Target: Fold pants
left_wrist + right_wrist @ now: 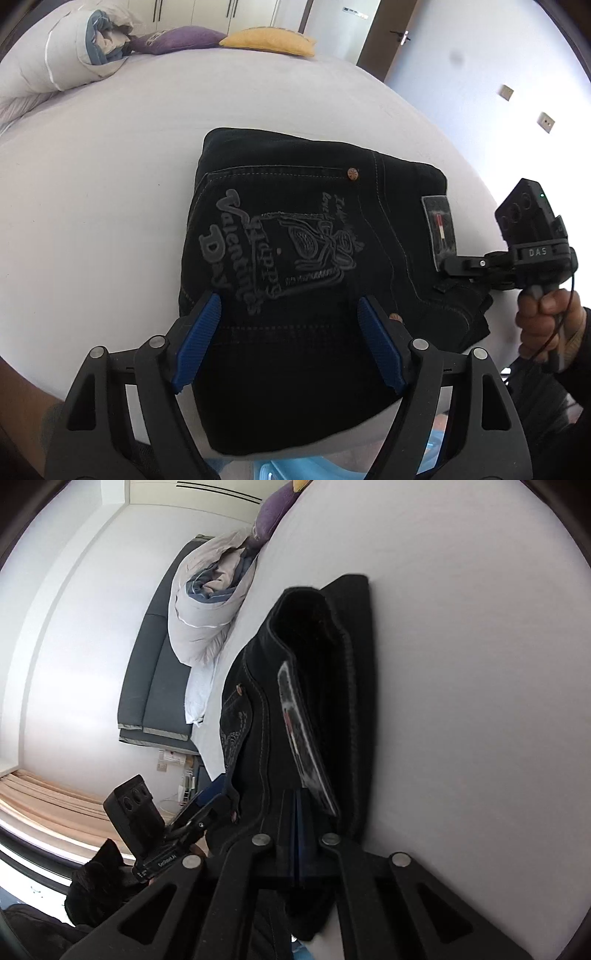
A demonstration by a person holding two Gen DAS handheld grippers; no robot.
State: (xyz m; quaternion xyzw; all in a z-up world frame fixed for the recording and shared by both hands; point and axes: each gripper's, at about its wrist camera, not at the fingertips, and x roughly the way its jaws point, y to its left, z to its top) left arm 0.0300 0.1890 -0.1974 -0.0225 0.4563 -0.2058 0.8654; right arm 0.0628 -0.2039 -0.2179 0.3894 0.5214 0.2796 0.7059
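the folded black pants [295,258] lie on the white bed [110,184], near edge hidden under the left gripper [288,343], whose blue pads are spread apart, released. waistband faces 3 o'clock, long axis 6 to 12. right gripper [297,834] clenched; whether it pinches fabric is unclear.

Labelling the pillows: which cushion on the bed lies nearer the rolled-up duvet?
The purple cushion, touching the rolled duvet; the yellow cushion lies beyond it.

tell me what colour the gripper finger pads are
Blue, ribbed pads on black fingers; clearest in the left wrist view.
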